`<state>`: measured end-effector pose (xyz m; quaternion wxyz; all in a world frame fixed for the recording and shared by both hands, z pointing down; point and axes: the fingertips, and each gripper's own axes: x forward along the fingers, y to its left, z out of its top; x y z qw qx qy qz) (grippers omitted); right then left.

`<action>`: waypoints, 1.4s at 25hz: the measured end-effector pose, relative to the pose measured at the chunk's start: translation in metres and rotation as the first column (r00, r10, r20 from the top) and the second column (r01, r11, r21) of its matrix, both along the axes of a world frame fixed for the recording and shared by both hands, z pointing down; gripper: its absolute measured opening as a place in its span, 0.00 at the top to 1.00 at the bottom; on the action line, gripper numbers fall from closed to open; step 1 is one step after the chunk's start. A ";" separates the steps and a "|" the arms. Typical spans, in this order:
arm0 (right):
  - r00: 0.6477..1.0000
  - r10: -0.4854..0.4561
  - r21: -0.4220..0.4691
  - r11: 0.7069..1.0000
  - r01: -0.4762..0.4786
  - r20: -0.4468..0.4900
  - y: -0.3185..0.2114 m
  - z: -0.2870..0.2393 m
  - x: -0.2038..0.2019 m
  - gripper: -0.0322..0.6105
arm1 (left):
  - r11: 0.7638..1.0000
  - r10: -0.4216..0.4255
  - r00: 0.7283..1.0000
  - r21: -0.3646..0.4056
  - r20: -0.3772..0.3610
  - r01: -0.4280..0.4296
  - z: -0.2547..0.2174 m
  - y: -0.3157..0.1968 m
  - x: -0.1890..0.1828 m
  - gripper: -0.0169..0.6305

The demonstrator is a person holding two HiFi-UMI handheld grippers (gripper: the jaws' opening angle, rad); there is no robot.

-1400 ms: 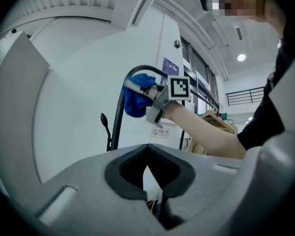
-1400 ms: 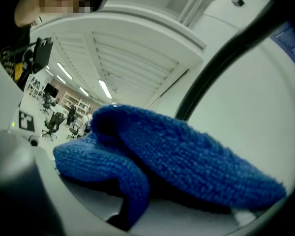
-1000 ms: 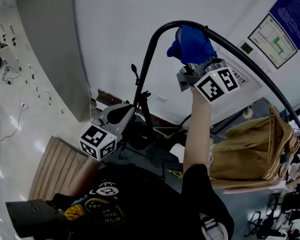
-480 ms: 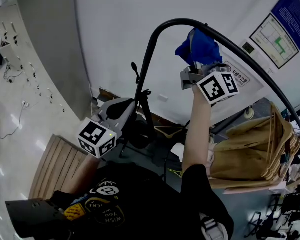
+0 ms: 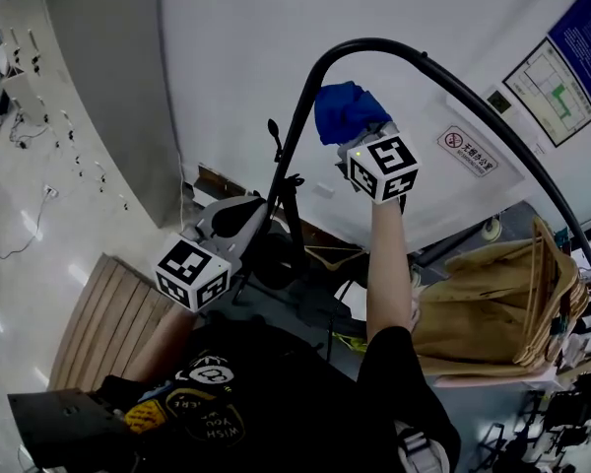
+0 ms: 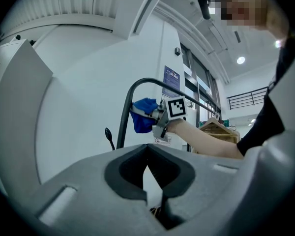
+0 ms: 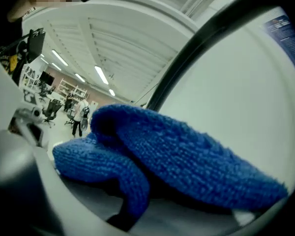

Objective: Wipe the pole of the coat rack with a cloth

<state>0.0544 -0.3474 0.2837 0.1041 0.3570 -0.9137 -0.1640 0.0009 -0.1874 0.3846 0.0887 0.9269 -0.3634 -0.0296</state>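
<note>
Right gripper [image 5: 357, 144] is raised overhead on an outstretched arm, jaws clamped on a bunched blue cloth [image 5: 342, 110]. In the right gripper view the blue cloth [image 7: 177, 156] fills the space between the jaws, with the black pole [image 7: 202, 47] passing behind it. The cloth sits inside the bend where the coat rack's black pole [image 5: 302, 116] curves from upright into the top rail, its left edge right against the pole. From the left gripper view the cloth [image 6: 143, 115] looks to be touching the pole [image 6: 124, 121].

Left gripper [image 5: 238, 221] is held low near the person's chest, well apart from the cloth, pointed up toward the rack. Its jaws [image 6: 148, 173] are closed together with nothing between them.

Tan garments on hangers [image 5: 492, 304] hang at the rail's far right end. A no-smoking sign [image 5: 463, 151] is on the white wall behind.
</note>
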 end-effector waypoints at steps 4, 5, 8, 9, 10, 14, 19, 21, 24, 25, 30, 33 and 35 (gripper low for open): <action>0.997 -0.075 -0.096 0.993 0.072 -0.027 0.008 0.064 -0.001 0.92 | 1.000 0.005 1.000 -0.015 -0.002 -0.005 0.005 0.001 0.001 0.97; 0.995 -0.098 -0.131 0.987 0.098 0.010 0.010 0.075 -0.001 0.92 | 1.000 0.008 1.000 -0.017 -0.001 -0.008 0.006 0.001 0.002 0.97; 0.988 -0.146 -0.204 0.967 0.153 0.047 0.017 0.104 -0.001 0.92 | 1.000 0.011 1.000 -0.019 0.000 -0.011 0.008 0.004 0.002 0.97; 0.986 -0.167 -0.227 0.959 0.169 0.030 0.021 0.114 -0.003 0.92 | 1.000 0.008 1.000 -0.019 0.000 -0.008 0.008 0.004 0.001 0.97; 0.981 -0.194 -0.252 0.950 0.185 -0.011 0.027 0.126 -0.006 0.92 | 1.000 0.005 1.000 -0.018 0.000 -0.005 0.008 0.005 -0.001 0.97; 0.940 -0.276 -0.293 0.932 0.212 -0.199 0.040 0.162 -0.026 0.92 | 1.000 -0.005 1.000 -0.022 0.002 0.005 0.009 0.005 -0.006 0.97; 0.958 -0.272 -0.198 0.948 0.251 -0.087 0.036 0.082 -0.037 0.92 | 1.000 -0.010 1.000 -0.019 -0.001 0.010 0.006 0.006 -0.010 0.97; 0.959 -0.272 -0.139 0.950 0.281 0.084 0.032 0.021 -0.029 0.92 | 1.000 -0.012 1.000 -0.013 -0.003 0.012 0.004 0.004 -0.011 0.97; 0.915 -0.232 -0.023 0.967 0.253 0.329 0.023 -0.069 -0.003 0.92 | 1.000 -0.010 1.000 -0.007 0.002 0.010 0.003 0.003 -0.008 0.97; 0.912 -0.201 0.018 0.978 0.209 0.357 0.022 -0.090 0.009 0.92 | 1.000 -0.010 1.000 -0.006 0.005 0.010 0.004 0.003 -0.008 0.97; 0.941 -0.075 0.116 0.993 0.038 0.330 0.050 -0.127 0.056 0.92 | 1.000 -0.012 1.000 -0.014 0.006 0.012 0.007 -0.001 -0.011 0.97; 0.919 -0.054 0.141 0.990 -0.002 0.390 0.070 -0.132 0.083 0.92 | 1.000 0.006 1.000 -0.020 0.006 -0.006 0.009 -0.003 -0.005 0.97; 0.883 -0.067 0.162 0.987 -0.010 0.465 0.084 -0.140 0.106 0.92 | 1.000 0.016 1.000 -0.022 0.007 -0.015 0.010 -0.003 -0.002 0.97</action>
